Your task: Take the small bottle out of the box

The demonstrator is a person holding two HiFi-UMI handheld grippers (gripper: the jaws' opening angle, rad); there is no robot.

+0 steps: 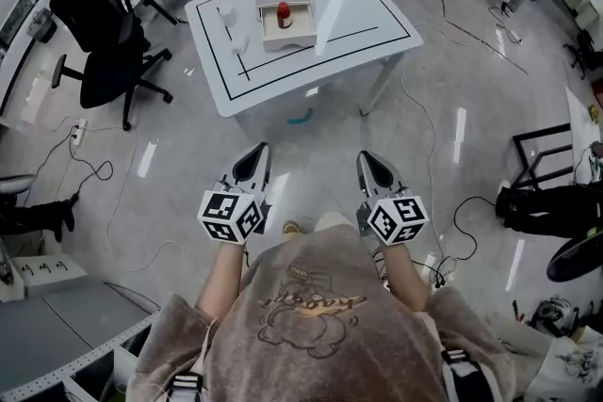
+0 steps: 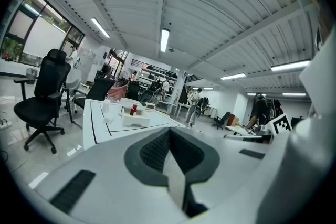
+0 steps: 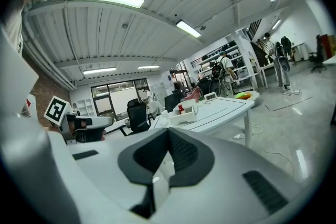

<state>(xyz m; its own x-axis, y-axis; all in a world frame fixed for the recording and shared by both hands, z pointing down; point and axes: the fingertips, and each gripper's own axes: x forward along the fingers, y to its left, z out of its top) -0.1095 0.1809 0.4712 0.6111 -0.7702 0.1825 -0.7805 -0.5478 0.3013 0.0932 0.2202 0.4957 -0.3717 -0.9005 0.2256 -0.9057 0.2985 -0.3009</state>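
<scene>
Left tool (image 1: 252, 163) and right tool (image 1: 375, 168), held side by side in front of the person. Each has its jaws pressed together with nothing between them. Both point toward the far white desk (image 1: 377, 33) and are well apart from it. An open white box (image 1: 288, 35) rests on the desk. The small bottle (image 1: 284, 13), red, stands upright inside the box. A black office chair (image 1: 104, 33) stands left of the desk.

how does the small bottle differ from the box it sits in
Colour: the small bottle is red, the box white. Shape: the bottle is narrow and stands upright; the box is wide, low and open on top. Size: the bottle fills only a small part of the box. Both are on the white table.
</scene>
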